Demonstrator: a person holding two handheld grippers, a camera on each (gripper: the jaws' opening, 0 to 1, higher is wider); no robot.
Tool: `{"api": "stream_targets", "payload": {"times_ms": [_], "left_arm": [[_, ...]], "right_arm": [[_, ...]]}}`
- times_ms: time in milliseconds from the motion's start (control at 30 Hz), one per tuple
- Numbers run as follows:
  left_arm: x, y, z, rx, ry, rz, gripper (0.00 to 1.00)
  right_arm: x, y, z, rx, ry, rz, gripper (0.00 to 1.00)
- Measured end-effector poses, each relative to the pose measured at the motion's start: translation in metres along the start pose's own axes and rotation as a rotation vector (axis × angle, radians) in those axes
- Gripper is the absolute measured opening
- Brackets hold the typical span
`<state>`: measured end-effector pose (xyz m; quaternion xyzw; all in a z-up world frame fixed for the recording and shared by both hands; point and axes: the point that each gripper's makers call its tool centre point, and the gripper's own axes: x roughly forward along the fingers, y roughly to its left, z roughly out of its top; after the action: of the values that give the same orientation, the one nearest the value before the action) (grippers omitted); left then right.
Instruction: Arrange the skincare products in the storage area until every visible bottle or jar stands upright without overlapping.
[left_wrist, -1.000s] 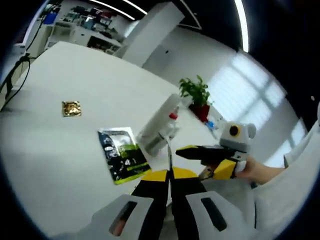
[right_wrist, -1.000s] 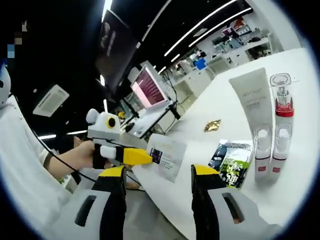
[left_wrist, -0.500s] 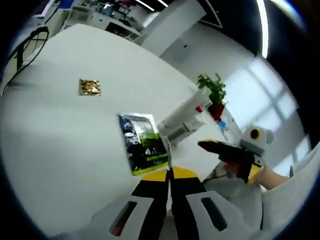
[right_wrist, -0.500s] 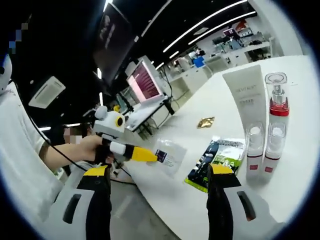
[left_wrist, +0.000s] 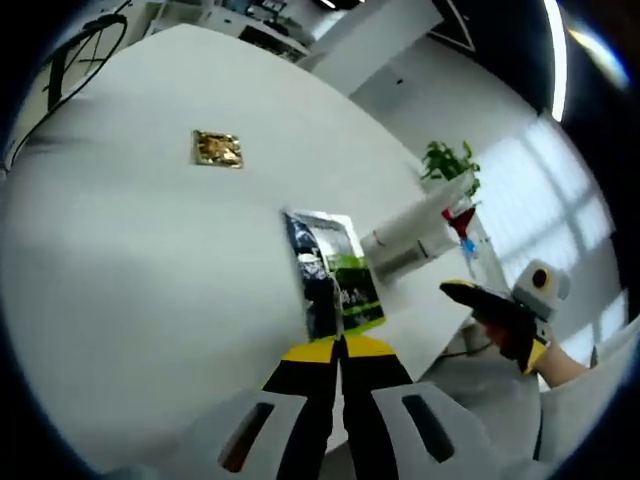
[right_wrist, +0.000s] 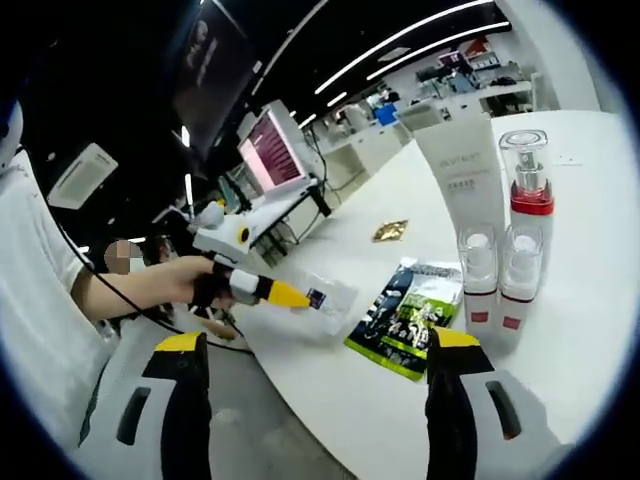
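My left gripper (left_wrist: 338, 350) is shut on a thin translucent sachet (left_wrist: 340, 316), seen edge-on between its jaws. In the right gripper view that same gripper (right_wrist: 275, 293) holds the sachet (right_wrist: 325, 298) just over the white table's near edge. A green-black sachet (right_wrist: 410, 315) lies flat beside it and a gold sachet (right_wrist: 390, 230) lies farther back. A white tube (right_wrist: 465, 165), a red-collared pump bottle (right_wrist: 525, 195) and two small clear bottles (right_wrist: 478, 275) stand upright together. My right gripper (right_wrist: 318, 342) is open, short of the green sachet.
The white table (left_wrist: 130, 260) stretches wide around the gold sachet (left_wrist: 217, 148). A potted plant (left_wrist: 450, 160) stands at its far side. A monitor (right_wrist: 270, 150) and cables sit beyond the table. A person's hand (right_wrist: 165, 285) holds the left gripper.
My right gripper's jaws have spread wider. Both cameras have swung, shifting the whole picture. The left gripper stays shut on the translucent sachet.
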<state>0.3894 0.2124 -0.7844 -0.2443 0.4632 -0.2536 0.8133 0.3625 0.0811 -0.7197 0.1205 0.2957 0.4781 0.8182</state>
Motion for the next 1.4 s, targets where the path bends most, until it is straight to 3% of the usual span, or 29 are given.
{"api": "stream_targets", "payload": {"times_ms": [700, 1100, 1200, 1400], "left_arm": [[0.012, 0.023, -0.007, -0.084, 0.058, 0.038, 0.06], [0.014, 0.033, -0.007, 0.002, 0.098, 0.067, 0.09], [0.013, 0.041, -0.007, 0.086, 0.117, 0.117, 0.10], [0.016, 0.061, 0.000, 0.147, 0.113, 0.177, 0.11]], "right_arm": [[-0.025, -0.022, -0.010, -0.004, 0.053, -0.073, 0.99], [-0.025, -0.025, -0.011, 0.020, 0.050, -0.075, 0.99], [-0.025, -0.025, -0.011, 0.023, 0.050, -0.076, 0.99], [-0.025, -0.026, -0.011, 0.027, 0.051, -0.076, 0.99]]}}
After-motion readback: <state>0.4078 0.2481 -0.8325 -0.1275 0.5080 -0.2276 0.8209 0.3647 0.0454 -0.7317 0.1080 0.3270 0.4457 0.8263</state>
